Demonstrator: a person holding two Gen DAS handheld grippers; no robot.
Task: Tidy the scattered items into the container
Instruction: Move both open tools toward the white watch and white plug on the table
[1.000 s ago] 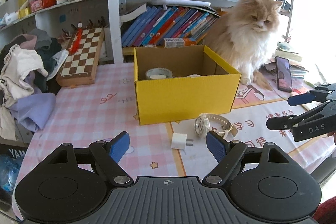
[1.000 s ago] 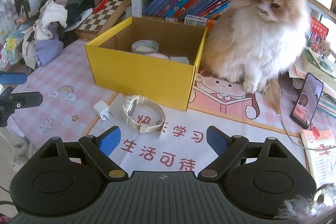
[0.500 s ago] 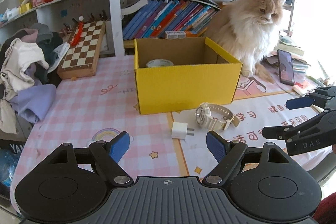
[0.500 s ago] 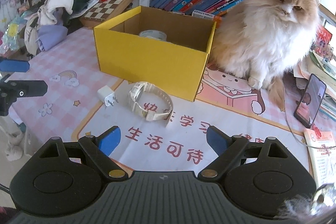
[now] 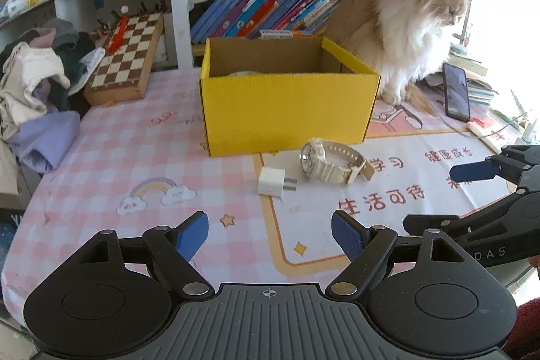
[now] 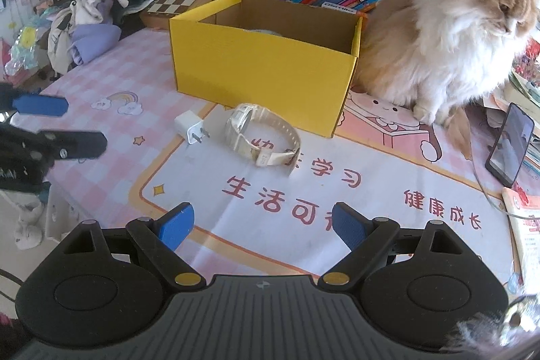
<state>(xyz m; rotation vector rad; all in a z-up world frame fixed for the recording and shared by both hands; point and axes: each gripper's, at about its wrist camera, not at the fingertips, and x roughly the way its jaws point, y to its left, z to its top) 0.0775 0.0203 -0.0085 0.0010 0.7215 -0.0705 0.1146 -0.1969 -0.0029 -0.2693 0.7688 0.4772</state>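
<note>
Cream wristwatch point(image 5: 332, 162) with buckled strap lies on its side, white charger plug point(image 5: 272, 182) just left of it, both ahead of the fingers, in front of the yellow cardboard box point(image 5: 287, 110). Box contents mostly hidden by its wall. Left gripper point(image 5: 270, 237) and right gripper point(image 6: 261, 230) tilt down over the worktop point(image 5: 135, 157), fingers wide apart, empty.

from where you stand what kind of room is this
Most likely a lived-in study or bedroom at home, not a lab. Shelves packed with books stand behind the table, a long-haired cat sits beside the yellow box, and a heap of clothes lies at one end.
</note>
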